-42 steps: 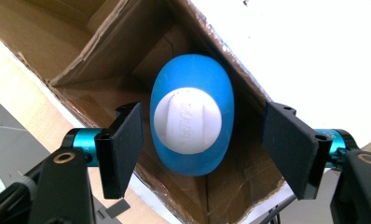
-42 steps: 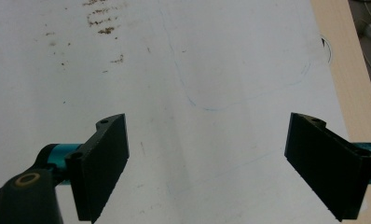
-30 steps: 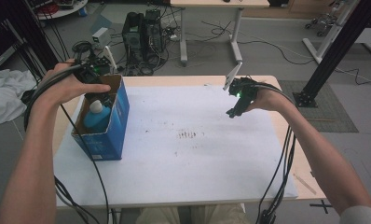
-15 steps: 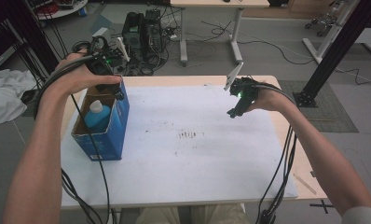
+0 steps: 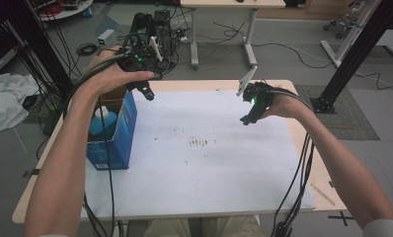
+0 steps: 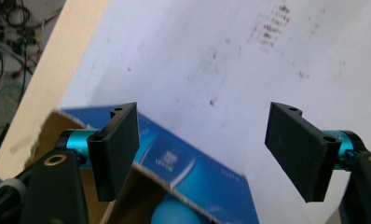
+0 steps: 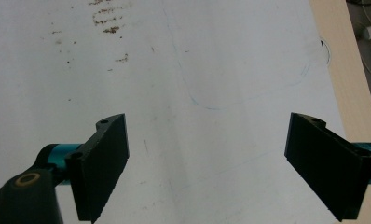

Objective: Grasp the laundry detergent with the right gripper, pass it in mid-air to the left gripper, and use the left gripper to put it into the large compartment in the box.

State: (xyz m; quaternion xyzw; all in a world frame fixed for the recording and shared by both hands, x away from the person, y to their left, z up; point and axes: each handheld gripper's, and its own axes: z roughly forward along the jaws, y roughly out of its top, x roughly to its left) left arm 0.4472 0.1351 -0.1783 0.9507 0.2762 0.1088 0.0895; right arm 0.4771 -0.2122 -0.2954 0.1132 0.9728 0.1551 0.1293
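Nearest the person, in the high view, two bare forearms reach up from the bottom edge over the white sheet [image 5: 199, 173] that covers the surface [image 5: 303, 148], with black cables trailing beside them.

At the left edge of the sheet stands the blue carton [image 5: 116, 134], its top open, with a blue bottle [image 5: 102, 121] upright inside — white cap showing. The left tongs [image 5: 146, 92] hang above the carton's far corner, clear of it. Their jaws have just been opening and now stand spread wide with nothing between them. In the left gripper view the carton [image 6: 188, 161] lies below and between the jaws, its cardboard flap under the left one, and the rounded blue top of the bottle [image 6: 176, 212] peeks out low in the picture; neither touches the pads.

Across the sheet, well apart from the carton, the right tongs [image 5: 248, 118] hover over the far right part of the surface, tips pointing down. The right gripper view shows their jaws spread wide and empty over the bare, faintly stained sheet [image 7: 197, 70], with the wooden edge of the surface [image 7: 344, 65] at the right.

Beyond the surface, cables and equipment [image 5: 150, 24] sit on the floor.
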